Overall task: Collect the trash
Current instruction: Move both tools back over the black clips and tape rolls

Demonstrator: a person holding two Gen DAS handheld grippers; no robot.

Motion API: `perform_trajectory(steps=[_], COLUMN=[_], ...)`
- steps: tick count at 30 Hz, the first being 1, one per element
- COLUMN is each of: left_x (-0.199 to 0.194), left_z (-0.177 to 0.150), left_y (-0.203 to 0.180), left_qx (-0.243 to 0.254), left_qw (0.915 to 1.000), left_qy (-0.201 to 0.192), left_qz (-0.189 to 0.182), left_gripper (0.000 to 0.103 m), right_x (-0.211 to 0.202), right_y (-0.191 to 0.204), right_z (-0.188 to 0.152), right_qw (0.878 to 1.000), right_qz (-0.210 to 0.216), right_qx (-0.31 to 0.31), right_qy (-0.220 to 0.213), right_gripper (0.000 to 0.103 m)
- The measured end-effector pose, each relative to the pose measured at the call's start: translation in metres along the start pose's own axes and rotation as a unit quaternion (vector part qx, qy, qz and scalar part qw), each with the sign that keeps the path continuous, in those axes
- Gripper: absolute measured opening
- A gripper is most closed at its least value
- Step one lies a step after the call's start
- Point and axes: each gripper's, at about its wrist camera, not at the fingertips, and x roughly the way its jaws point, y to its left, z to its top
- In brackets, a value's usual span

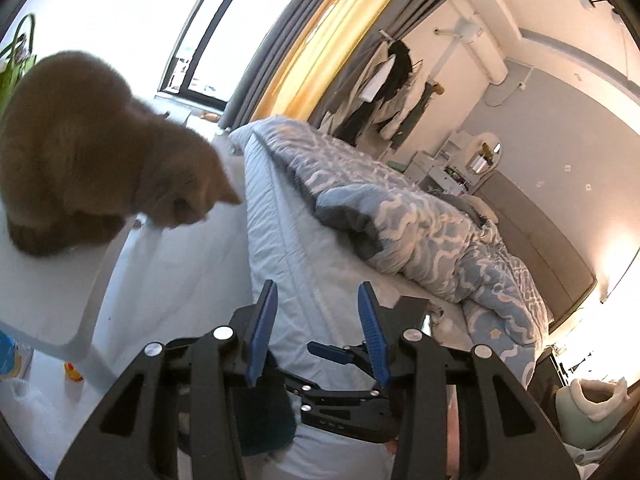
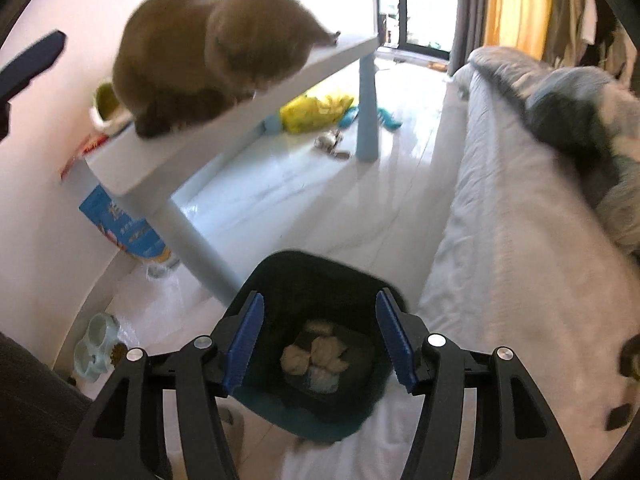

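Right gripper [image 2: 320, 338] above unlabelled bin [image 2: 280, 276]

hand-held gripper [image 2: 320, 336] | black frame | blue ribbed pads [image 2: 244, 344] | silver screws

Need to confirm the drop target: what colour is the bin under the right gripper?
Dark teal bin, crumpled pale trash inside; clearest in the right wrist view.

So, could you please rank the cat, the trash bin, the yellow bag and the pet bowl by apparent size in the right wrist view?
1. cat
2. trash bin, nearer the camera
3. yellow bag
4. pet bowl
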Motion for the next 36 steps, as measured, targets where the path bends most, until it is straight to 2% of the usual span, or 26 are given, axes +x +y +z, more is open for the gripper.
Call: perform_trajectory(steps=[9, 16, 21, 29, 36], left_x=[0.035, 0.067, 0.091, 0.128, 0.167], left_z=[-0.002, -0.014, -0.024, -0.045, -0.072], left_y=[-0.040, -0.072, -0.094, -0.129, -0.157], left_qx=[0.007, 0.023, 0.030, 0.037, 0.059], left_qw=[0.9996, 0.9983, 0.9970, 0.9944, 0.9898], left_qy=[0.013, 0.038, 0.056, 0.083, 0.121], left_qz=[-0.026, -0.037, -0.043, -0.055, -0.046], left_gripper=[0.043, 0.046, 0.049, 0.056, 0.058], right_x=[-0.057, -0.106, -0.144, -0.173, -0.187], right_y=[-0.045, -0.085, -0.121, -0.176, -0.215], right_z=[-0.004, -0.012, -0.026, -0.062, -0.096], right_qw=[0.998, 0.993, 0.987, 0.976, 0.968], right_qz=[-0.025, -0.044, -0.075, -0.119, -0.134], right_qx=[0.028, 0.059, 0.087, 0.136, 0.182], right_qy=[-0.052, -0.091, -0.116, -0.119, -0.113], right_gripper=[0.062, 0.071, 0.074, 0.075, 0.075])
